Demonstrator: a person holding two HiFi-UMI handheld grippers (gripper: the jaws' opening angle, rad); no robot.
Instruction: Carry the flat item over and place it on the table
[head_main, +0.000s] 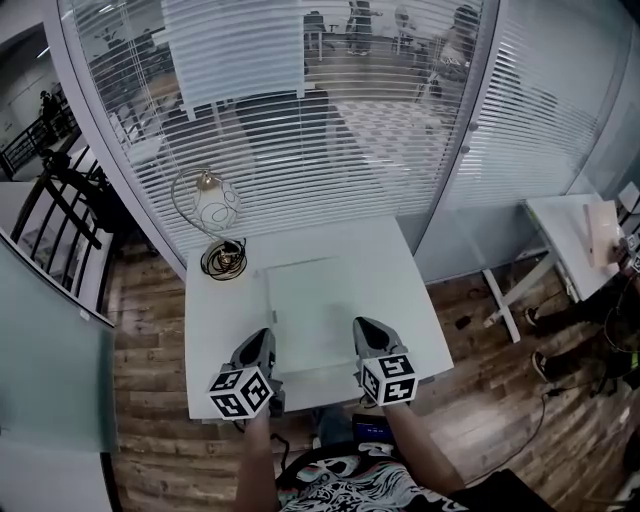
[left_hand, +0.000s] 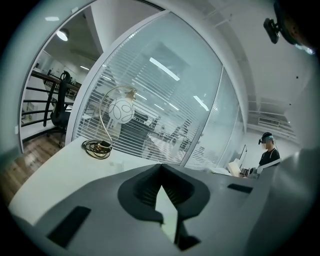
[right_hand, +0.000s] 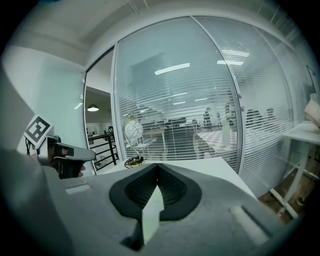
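Note:
A flat, pale, square board (head_main: 312, 305) lies level over the middle of the white table (head_main: 215, 330); whether it rests on the top I cannot tell. My left gripper (head_main: 262, 340) is shut on the board's near left edge, and my right gripper (head_main: 363, 328) is shut on its near right edge. In the left gripper view the jaws (left_hand: 161, 171) pinch the thin pale board (left_hand: 170, 216) edge-on. The right gripper view shows the same: the jaws (right_hand: 157, 171) are closed on the board's edge (right_hand: 151, 210), with the left gripper (right_hand: 56, 150) off to the left.
A globe lamp (head_main: 215, 205) on a bent arm and a coil of cable (head_main: 223, 260) stand at the table's far left corner. A glass wall with blinds (head_main: 330, 110) runs behind the table. A second white desk (head_main: 565, 235) is at the right, a black chair (head_main: 70, 190) at the left. A person (left_hand: 267, 151) stands far right.

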